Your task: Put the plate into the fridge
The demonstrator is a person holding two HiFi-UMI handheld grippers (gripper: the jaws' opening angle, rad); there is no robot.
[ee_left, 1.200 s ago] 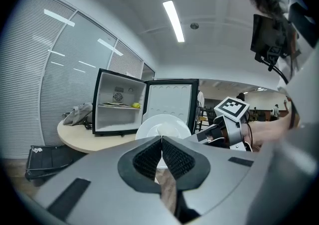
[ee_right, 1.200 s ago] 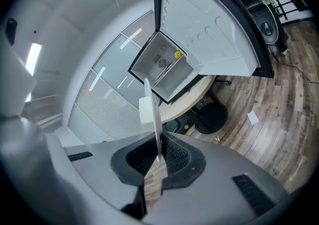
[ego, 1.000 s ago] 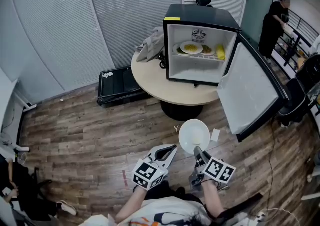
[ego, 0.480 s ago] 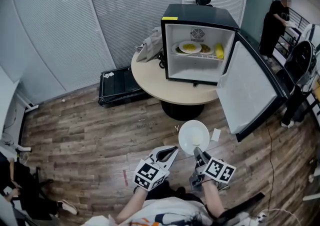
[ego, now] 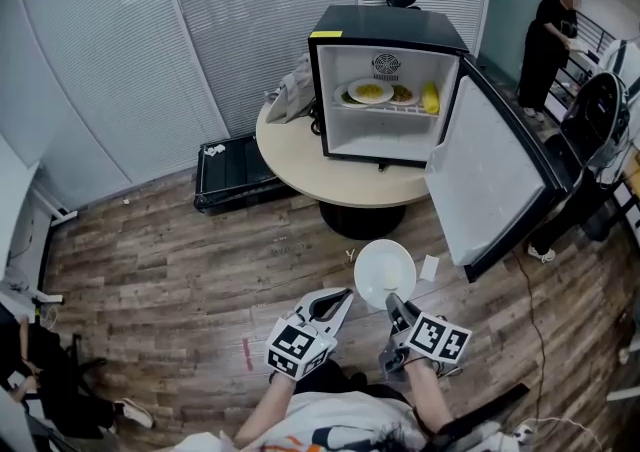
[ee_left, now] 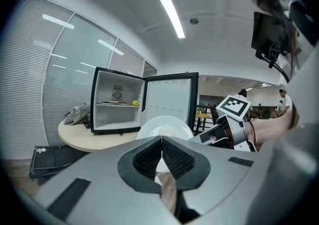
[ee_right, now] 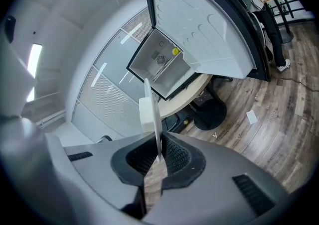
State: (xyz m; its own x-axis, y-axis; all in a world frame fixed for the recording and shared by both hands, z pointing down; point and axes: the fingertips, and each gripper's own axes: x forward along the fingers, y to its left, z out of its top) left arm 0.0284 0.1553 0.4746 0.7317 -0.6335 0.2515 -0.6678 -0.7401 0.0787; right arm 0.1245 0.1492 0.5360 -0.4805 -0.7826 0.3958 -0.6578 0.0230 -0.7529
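Observation:
My right gripper [ego: 394, 303] is shut on the near rim of an empty white plate [ego: 385, 272], held out over the wooden floor; in the right gripper view the plate [ee_right: 152, 114] shows edge-on between the pads. To its left, my left gripper [ego: 340, 298] is shut and holds nothing. The small black fridge [ego: 388, 90] stands on a round beige table [ego: 300, 162] ahead, its door [ego: 490, 190] swung wide to the right. On its shelf sit a plate of yellow food [ego: 370, 91] and a yellow item [ego: 431, 97]. In the left gripper view the white plate [ee_left: 164, 128] appears before the fridge [ee_left: 117, 100].
A black case [ego: 232, 171] lies on the floor left of the table. Grey cloth [ego: 290, 90] is heaped on the table beside the fridge. A person in black [ego: 545, 50] stands at far right near a chair [ego: 590, 125]. Slatted glass walls [ego: 150, 50] close off the back.
The fridge and table have slid slightly left in the head view, and the chair at right has come further into view. Both grippers and the plate keep their places.

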